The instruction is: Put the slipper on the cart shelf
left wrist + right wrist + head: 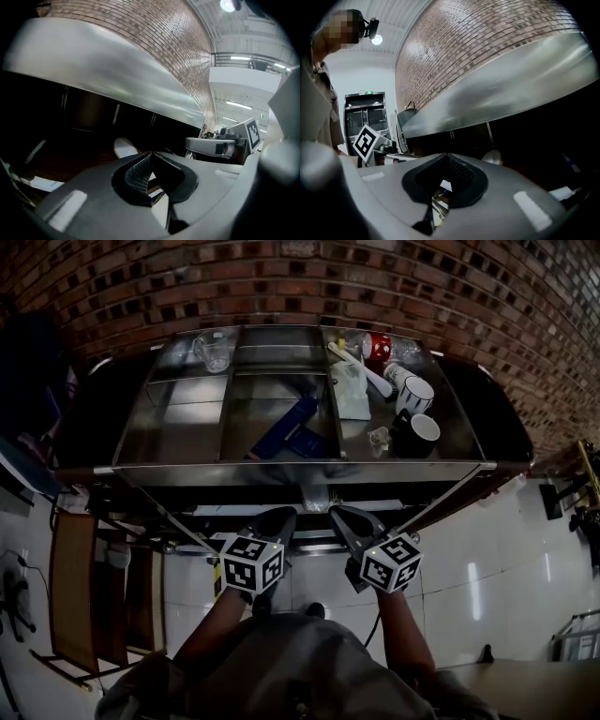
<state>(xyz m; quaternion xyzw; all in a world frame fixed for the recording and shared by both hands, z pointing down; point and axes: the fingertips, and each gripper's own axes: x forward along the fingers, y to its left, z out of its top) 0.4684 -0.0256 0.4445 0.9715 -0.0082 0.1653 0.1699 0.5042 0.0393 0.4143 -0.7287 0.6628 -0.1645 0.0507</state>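
The steel cart (281,472) stands against the brick wall, with its top tray split into three bays. A dark blue flat thing (284,427), possibly the slipper, lies in the middle bay; I cannot tell for sure. My left gripper (275,521) and right gripper (344,519) hang side by side just below the cart's front edge, both shut and holding nothing. In the left gripper view the closed left gripper (150,153) points under the tray into a dark lower level, where a pale oval thing (124,146) lies. The right gripper (446,156) looks under the tray too.
A glass (214,351) stands in the left bay. Mugs (414,395), a red cup (377,346) and a cloth (351,390) crowd the right bay. A wooden chair (94,596) stands at lower left. The floor is white tile (487,568).
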